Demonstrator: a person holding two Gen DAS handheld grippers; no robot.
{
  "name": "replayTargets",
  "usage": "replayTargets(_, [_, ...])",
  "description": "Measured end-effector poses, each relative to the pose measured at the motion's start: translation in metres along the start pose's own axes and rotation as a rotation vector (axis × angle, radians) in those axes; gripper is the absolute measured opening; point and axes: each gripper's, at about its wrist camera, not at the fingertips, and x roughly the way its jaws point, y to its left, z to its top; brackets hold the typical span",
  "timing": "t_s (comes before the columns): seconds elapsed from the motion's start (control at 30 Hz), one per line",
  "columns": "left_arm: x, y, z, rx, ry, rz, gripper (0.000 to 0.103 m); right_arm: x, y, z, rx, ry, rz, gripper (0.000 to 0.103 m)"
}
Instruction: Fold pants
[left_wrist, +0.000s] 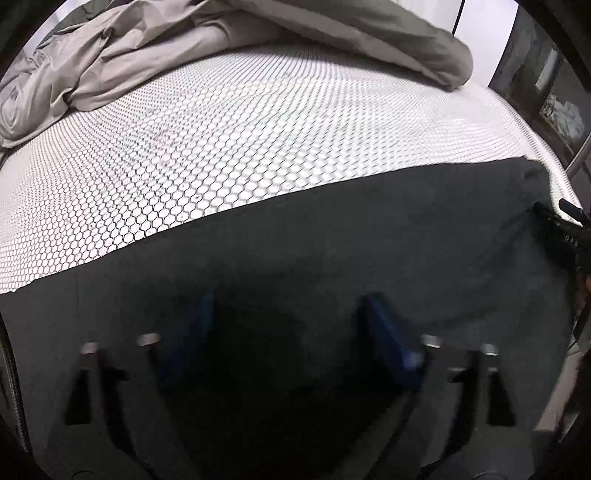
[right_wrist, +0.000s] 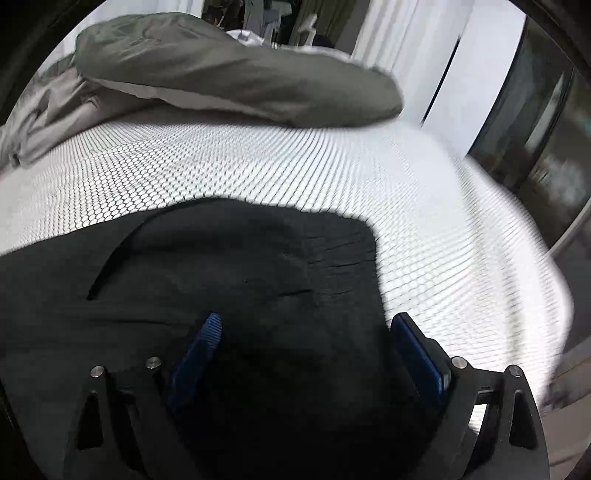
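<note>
The left gripper (left_wrist: 284, 314) pointed steeply down, its blue pads (left_wrist: 384, 328) set apart with nothing pinched between them. The right gripper (right_wrist: 306, 332) also tilted down, its blue pads (right_wrist: 199, 350) spread wide and gripping nothing. From the left wrist view, the right gripper's black tip (left_wrist: 561, 229) showed at the far right edge.

White mattress (left_wrist: 229, 155) with grey honeycomb pattern, bare. Rumpled grey duvet (right_wrist: 229, 74) heaped at far end. White wall panels (right_wrist: 461, 85) behind, dark glass door (right_wrist: 546, 140) at right, cluttered shelf (left_wrist: 557, 107) beyond.
</note>
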Motion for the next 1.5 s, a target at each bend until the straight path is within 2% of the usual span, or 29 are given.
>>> replayTargets(0.07, [-0.016,-0.010,0.000,0.006,-0.045,-0.022,0.069,-0.024,0.014,0.003,-0.020,-0.045,0.030,0.095])
replayTargets(0.13, [-0.026,-0.023,0.005,0.021,-0.110,-0.028,0.069,-0.040,0.030,0.004,-0.028,-0.072,0.142,0.095])
replayTargets(0.17, [-0.026,-0.026,0.006,0.015,-0.116,-0.032,0.065,-0.046,0.046,0.006,-0.035,-0.074,0.208,0.095])
replayTargets(0.23, [-0.010,-0.027,0.032,-0.016,-0.095,-0.075,0.056,-0.048,0.084,0.013,-0.081,-0.071,0.335,0.095])
replayTargets(0.3, [0.009,-0.032,0.043,-0.048,-0.050,-0.128,0.047,-0.040,0.121,0.018,-0.150,-0.057,0.370,0.094])
replayTargets(0.37, [0.023,-0.027,0.043,-0.046,-0.043,-0.114,0.040,-0.025,0.157,0.019,-0.232,-0.025,0.408,0.084])
replayTargets(0.4, [0.026,-0.028,0.043,-0.033,-0.041,-0.095,0.040,-0.016,0.165,0.017,-0.263,-0.008,0.418,0.072])
replayTargets(0.43, [0.029,-0.027,0.042,-0.023,-0.037,-0.088,0.038,-0.018,0.171,0.004,-0.282,0.003,0.407,0.069])
replayTargets(0.47, [0.032,-0.025,0.045,-0.016,-0.035,-0.088,0.038,-0.013,0.169,0.003,-0.284,0.000,0.387,0.069])
replayTargets(0.5, [0.032,-0.019,0.044,-0.017,-0.036,-0.089,0.038,-0.005,0.163,0.019,-0.276,-0.008,0.363,0.067])
replayTargets(0.53, [0.030,-0.014,0.043,-0.024,-0.039,-0.079,0.038,0.000,0.149,0.022,-0.250,-0.014,0.289,0.068])
replayTargets(0.63, [0.025,0.000,0.039,-0.032,-0.043,-0.024,0.038,0.024,0.090,0.029,-0.119,-0.011,-0.013,0.068])
replayTargets(0.67, [0.023,0.008,0.036,-0.042,-0.042,-0.009,0.038,0.031,0.069,0.029,-0.061,0.013,-0.045,0.068])
replayTargets(0.73, [0.018,0.023,0.029,-0.062,-0.040,-0.001,0.038,0.032,0.037,0.023,0.037,0.023,0.099,0.066])
replayTargets(0.8, [0.006,0.024,0.022,-0.057,-0.046,0.015,0.038,0.015,0.033,0.019,0.015,-0.011,0.131,0.067])
replayTargets(0.87, [-0.019,0.020,0.007,-0.012,-0.083,-0.015,0.038,-0.012,0.038,0.016,-0.051,-0.068,0.186,0.067])
replayTargets(0.9, [-0.030,0.013,0.000,0.014,-0.097,-0.034,0.039,-0.025,0.038,0.009,-0.071,-0.087,0.211,0.073])
replayTargets(0.93, [-0.041,0.001,-0.012,0.066,-0.106,-0.059,0.048,-0.037,0.043,0.003,-0.084,-0.103,0.241,0.079])
replayTargets(0.97, [-0.048,-0.007,-0.022,0.107,-0.108,-0.064,0.066,-0.047,0.051,-0.006,-0.087,-0.109,0.277,0.081])
replayTargets(1.03, [-0.058,-0.021,-0.044,0.163,-0.113,-0.039,0.083,-0.061,0.057,-0.027,-0.118,-0.088,0.340,0.081])
replayTargets(1.07, [-0.059,-0.025,-0.053,0.165,-0.107,-0.040,0.083,-0.063,0.069,-0.040,-0.158,-0.073,0.349,0.081])
replayTargets(1.17, [-0.049,-0.034,-0.076,0.197,-0.039,-0.084,0.084,-0.065,0.085,-0.071,-0.297,-0.033,0.295,0.081])
replayTargets(1.23, [-0.048,-0.031,-0.089,0.219,-0.056,-0.078,0.088,-0.063,0.077,-0.077,-0.334,-0.048,0.295,0.081])
replayTargets(1.33, [-0.049,-0.007,-0.095,0.169,-0.045,-0.095,0.091,-0.065,0.036,-0.079,-0.251,-0.055,0.221,0.081])
replayTargets(1.43, [-0.048,0.012,-0.098,0.141,-0.038,-0.087,0.091,-0.049,-0.022,-0.084,-0.098,-0.017,0.084,0.082])
replayTargets(1.47, [-0.047,0.017,-0.098,0.133,-0.037,-0.092,0.091,-0.042,-0.039,-0.088,-0.041,0.005,0.102,0.082])
replayTargets(1.5, [-0.049,0.018,-0.099,0.129,-0.036,-0.092,0.091,-0.041,-0.050,-0.092,0.006,0.018,0.156,0.082])
